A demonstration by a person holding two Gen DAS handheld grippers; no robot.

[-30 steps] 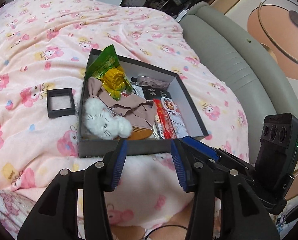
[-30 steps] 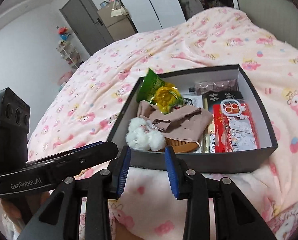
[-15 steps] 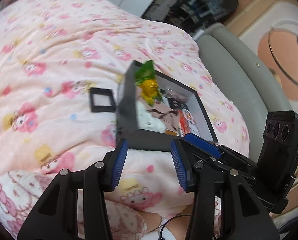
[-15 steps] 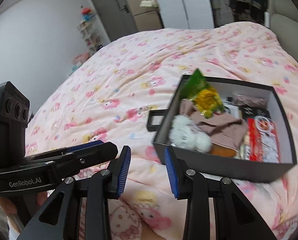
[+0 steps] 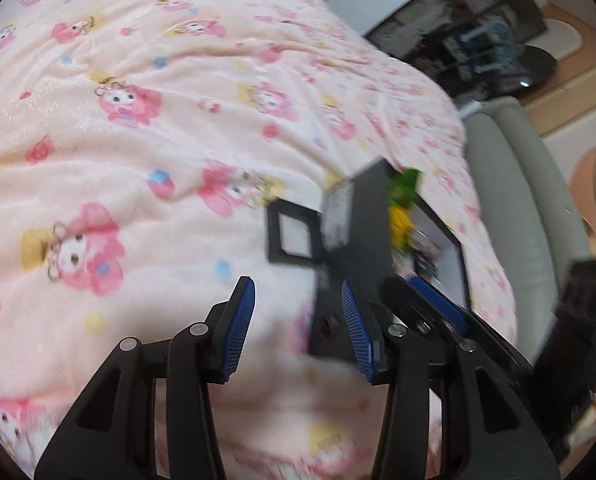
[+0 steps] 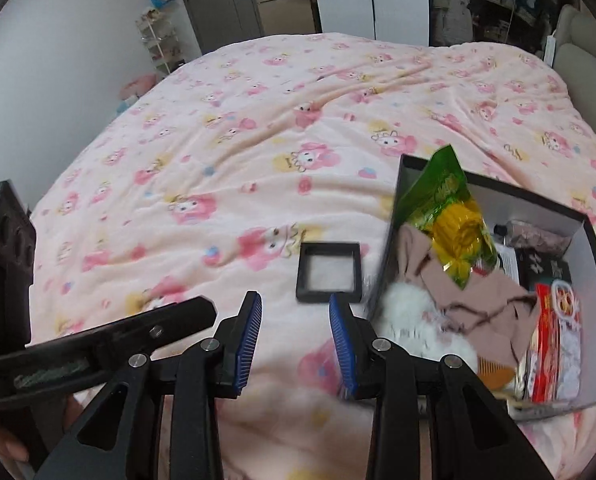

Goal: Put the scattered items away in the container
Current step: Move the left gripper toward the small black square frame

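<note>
Two grippers, both with fingers parted and nothing between them: the left gripper (image 5: 294, 320) and the right gripper (image 6: 295, 344) hang over the bed (image 6: 258, 128), each just short of the box.

Using the dark box (image 6: 594, 280) as the landmark: the one thing I can see outside it is the small black square frame (image 6: 328, 278), lying flat on the blanket right beside the box's left wall. In the left wrist view the frame (image 5: 294, 238) sits just beyond the fingers, against that same wall (image 5: 362, 240).

What could go wrong, as I see it: the frame is thin and flat on soft fleece, so the fingers may dig into the blanket and pinch fabric along with it, or skate over the edge and push it under the box. It's also snug against the wall, so a finger coming down on that side could knock the box and tip the stuff piled high.

Count inside the box: one white fluffy toy (image 6: 414, 320), one beige cloth (image 6: 478, 300), one green-and-yellow snack bag (image 6: 450, 216), one red packet (image 6: 554, 344), one comb (image 6: 494, 372). A few darker bits at the back are too blurry to count.
</note>
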